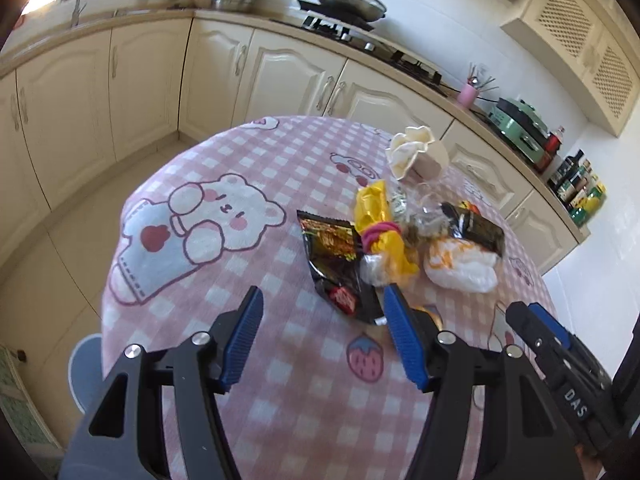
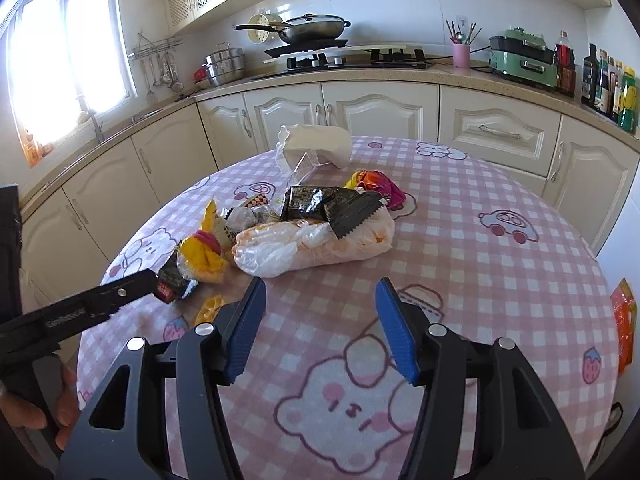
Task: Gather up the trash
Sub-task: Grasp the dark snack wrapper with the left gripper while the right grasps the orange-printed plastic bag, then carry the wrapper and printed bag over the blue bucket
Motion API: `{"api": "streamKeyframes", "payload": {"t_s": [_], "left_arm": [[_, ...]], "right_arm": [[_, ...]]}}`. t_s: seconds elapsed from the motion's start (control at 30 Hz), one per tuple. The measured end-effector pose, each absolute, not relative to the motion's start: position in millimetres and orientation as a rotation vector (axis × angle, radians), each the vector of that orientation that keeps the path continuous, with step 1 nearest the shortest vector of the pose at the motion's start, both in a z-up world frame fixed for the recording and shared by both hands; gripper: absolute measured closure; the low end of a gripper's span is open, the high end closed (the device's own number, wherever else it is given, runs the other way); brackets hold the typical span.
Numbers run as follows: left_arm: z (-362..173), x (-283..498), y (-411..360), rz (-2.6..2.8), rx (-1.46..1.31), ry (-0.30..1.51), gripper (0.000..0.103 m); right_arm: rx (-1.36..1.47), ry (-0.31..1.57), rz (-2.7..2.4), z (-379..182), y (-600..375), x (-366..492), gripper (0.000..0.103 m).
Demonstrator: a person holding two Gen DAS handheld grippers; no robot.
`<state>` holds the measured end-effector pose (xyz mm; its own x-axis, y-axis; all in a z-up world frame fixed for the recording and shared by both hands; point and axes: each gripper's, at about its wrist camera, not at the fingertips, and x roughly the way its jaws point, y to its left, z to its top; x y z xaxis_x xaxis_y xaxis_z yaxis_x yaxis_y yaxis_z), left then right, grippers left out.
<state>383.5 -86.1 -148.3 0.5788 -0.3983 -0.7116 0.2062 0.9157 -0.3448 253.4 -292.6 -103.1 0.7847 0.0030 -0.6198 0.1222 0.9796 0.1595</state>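
A heap of trash lies on the round table with a pink checked cloth (image 1: 248, 300) (image 2: 500, 280). It holds a black snack wrapper (image 1: 340, 268) (image 2: 174, 284), a yellow wrapper with a pink band (image 1: 380, 232) (image 2: 202, 254), a white and orange plastic bag (image 1: 460, 266) (image 2: 312, 246), dark foil packets (image 1: 476, 226) (image 2: 336, 204) and a crumpled white bag (image 1: 416, 154) (image 2: 316, 146). My left gripper (image 1: 324, 308) is open, its right finger at the black wrapper's near edge. My right gripper (image 2: 320, 300) is open just before the plastic bag.
Cream kitchen cabinets (image 2: 380, 108) and a counter with stove, pan (image 2: 312, 26) and bottles (image 2: 608, 80) ring the table. An orange packet (image 2: 624, 320) lies at the table's right edge. A small yellow piece (image 2: 210, 308) lies near the left gripper. The floor (image 1: 80, 220) lies to the left.
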Motion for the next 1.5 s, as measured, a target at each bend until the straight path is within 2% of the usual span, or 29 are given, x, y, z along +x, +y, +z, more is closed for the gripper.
{"api": "streamKeyframes", "payload": {"t_s": [0.07, 0.13, 0.17, 0.23, 0.27, 0.4, 0.43, 0.47, 0.5, 0.57, 0.63, 1.13, 1.5], "left_arm": [[-153.0, 390.4, -90.3, -0.346, -0.238, 0.906, 0.045], [-156.7, 395.5, -96.2, -0.357, -0.227, 0.916, 0.066], [-157.7, 396.9, -97.6, -0.361, -0.219, 0.916, 0.07], [-159.6, 399.4, -99.2, -0.386, -0.226, 0.922, 0.086], [-160.7, 399.6, -98.4, -0.387, -0.227, 0.92, 0.088], [-160.2, 393.9, -96.3, -0.425, -0.232, 0.896, 0.089], [-158.9, 391.3, -94.8, -0.429, -0.229, 0.887, 0.089], [-157.3, 387.3, -93.1, -0.427, -0.222, 0.876, 0.089], [-154.5, 383.2, -91.1, -0.422, -0.213, 0.86, 0.09], [-150.3, 376.2, -85.8, -0.42, -0.206, 0.841, 0.09], [-145.5, 371.1, -81.2, -0.424, -0.213, 0.828, 0.09], [-94.7, 310.9, -51.7, -0.443, -0.251, 0.695, 0.091], [-98.8, 276.4, 40.2, -0.318, -0.333, 0.658, 0.091]], "right_arm": [[0.226, 0.676, -0.045, -103.2, -292.4, 260.0, 0.048], [0.268, 0.678, -0.038, -103.4, -294.0, 267.8, 0.048], [0.282, 0.678, -0.039, -103.0, -293.7, 271.1, 0.048], [0.333, 0.683, -0.028, -102.5, -296.3, 278.5, 0.046], [0.364, 0.689, -0.019, -103.1, -298.5, 282.1, 0.045], [0.441, 0.712, -0.009, -107.9, -302.2, 295.5, 0.045], [0.449, 0.727, -0.004, -110.5, -302.4, 299.1, 0.05], [0.459, 0.727, 0.005, -111.6, -302.5, 300.4, 0.07], [0.467, 0.737, 0.019, -114.0, -302.6, 302.1, 0.078], [0.459, 0.736, 0.026, -114.0, -300.9, 300.3, 0.089], [0.422, 0.713, 0.009, -109.0, -297.9, 293.1, 0.094], [0.294, 0.53, 0.021, -35.6, -270.2, 211.1, 0.097], [0.197, 0.578, 0.237, -42.4, -155.4, 226.9, 0.097]]}}
